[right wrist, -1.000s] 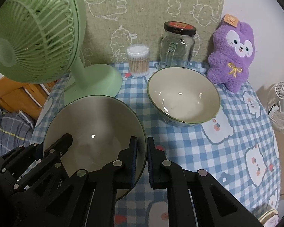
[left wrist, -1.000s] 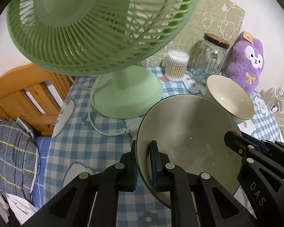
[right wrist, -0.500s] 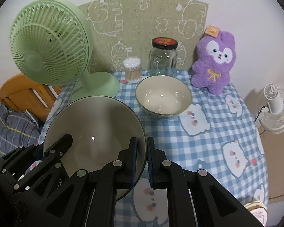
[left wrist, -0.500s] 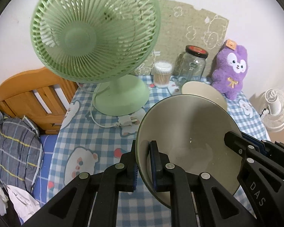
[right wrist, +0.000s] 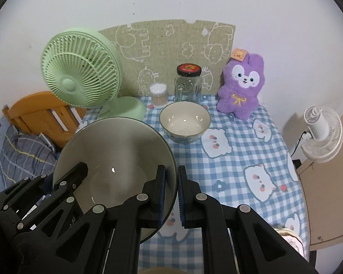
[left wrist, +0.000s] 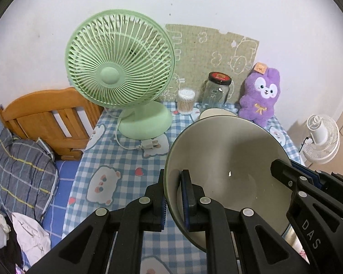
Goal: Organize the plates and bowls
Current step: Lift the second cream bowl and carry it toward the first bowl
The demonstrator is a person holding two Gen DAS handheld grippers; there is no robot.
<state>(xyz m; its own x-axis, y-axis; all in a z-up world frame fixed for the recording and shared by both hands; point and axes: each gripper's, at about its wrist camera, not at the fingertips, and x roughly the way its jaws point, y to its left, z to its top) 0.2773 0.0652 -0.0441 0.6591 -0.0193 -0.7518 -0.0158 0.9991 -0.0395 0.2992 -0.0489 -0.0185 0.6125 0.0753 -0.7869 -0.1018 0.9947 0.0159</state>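
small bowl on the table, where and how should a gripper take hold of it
Grip the small bowl by its thin rim, coming from above with one finger inside and one outside the wall. It stands upright and open. The near rim suits best, since the jar and cotton swabs stand just behind it.

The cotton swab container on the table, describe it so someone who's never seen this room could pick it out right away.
Start at the big mint-green desk fan at the back left of the blue checked tablecloth. Just right of its base stands the small clear cylindrical cotton swab container, beside the black-lidded glass jar. It is the shorter one, packed with wooden sticks with white tips.
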